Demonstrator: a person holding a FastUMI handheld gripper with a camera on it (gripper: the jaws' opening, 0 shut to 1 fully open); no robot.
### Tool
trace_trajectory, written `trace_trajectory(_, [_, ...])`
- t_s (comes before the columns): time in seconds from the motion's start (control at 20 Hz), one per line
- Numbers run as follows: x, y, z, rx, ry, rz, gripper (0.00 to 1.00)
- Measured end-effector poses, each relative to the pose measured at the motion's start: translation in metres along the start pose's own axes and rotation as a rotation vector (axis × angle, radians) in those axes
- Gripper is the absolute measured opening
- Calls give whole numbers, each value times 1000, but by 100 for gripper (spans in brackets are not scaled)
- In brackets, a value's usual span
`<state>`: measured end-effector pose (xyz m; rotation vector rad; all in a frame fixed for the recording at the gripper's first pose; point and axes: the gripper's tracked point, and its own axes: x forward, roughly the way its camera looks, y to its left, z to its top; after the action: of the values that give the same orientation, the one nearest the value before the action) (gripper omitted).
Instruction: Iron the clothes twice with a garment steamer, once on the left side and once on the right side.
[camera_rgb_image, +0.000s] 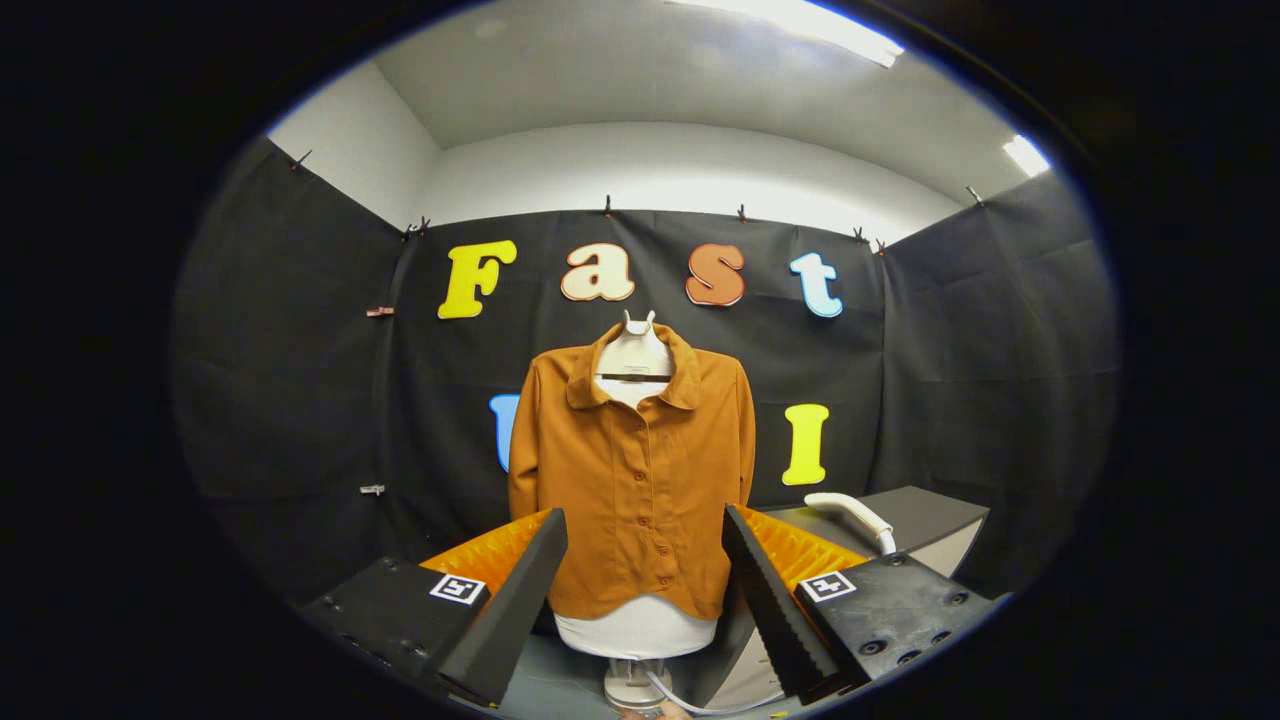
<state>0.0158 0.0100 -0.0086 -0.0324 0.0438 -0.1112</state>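
One hand-held gripper (645, 575): jaws spread wide, holding nothing, and I've got it aimed straight at the shirt.
Shirt (635, 480): rust-orange button-up, hanging on a pale mannequin form (633, 352) dead ahead, beyond the fingers and framed between them. Looks soft and light, so I figure it'll swing or bunch if I press too hard.
Steamer (850, 510): I think that's the white curved handle lying on the dark table (930, 515), off past my right finger, well apart from the shirt. A hose or cord seems to trail off it, but I can't trace where.
Handling guess: hard smooth plastic, probably slippery-ish and a bit top-heavy, with the cord tugging.
Where I'd grab: across the middle of the handle, squarely, so it doesn't twist.
Progress: steamer not picked up yet, neither side done.
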Motion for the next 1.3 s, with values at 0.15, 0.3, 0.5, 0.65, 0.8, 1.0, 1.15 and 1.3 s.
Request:
trace_trajectory(0.15, [3, 3, -1, 0, -4, -41, 98])
trace_trajectory(0.3, [8, 3, -5, 2, 4, -81, 98])
trace_trajectory(0.5, [22, -6, -11, -3, 30, -120, 98])
trace_trajectory(0.65, [39, -22, -17, -7, 39, -144, 98])
trace_trajectory(0.8, [64, -49, -21, -14, 40, -170, 98])
trace_trajectory(1.0, [108, -90, -22, -38, 35, -177, 98])
trace_trajectory(1.15, [143, -134, -24, -42, 46, -180, 98])
trace_trajectory(1.3, [177, -181, -33, -43, 72, -180, 98])
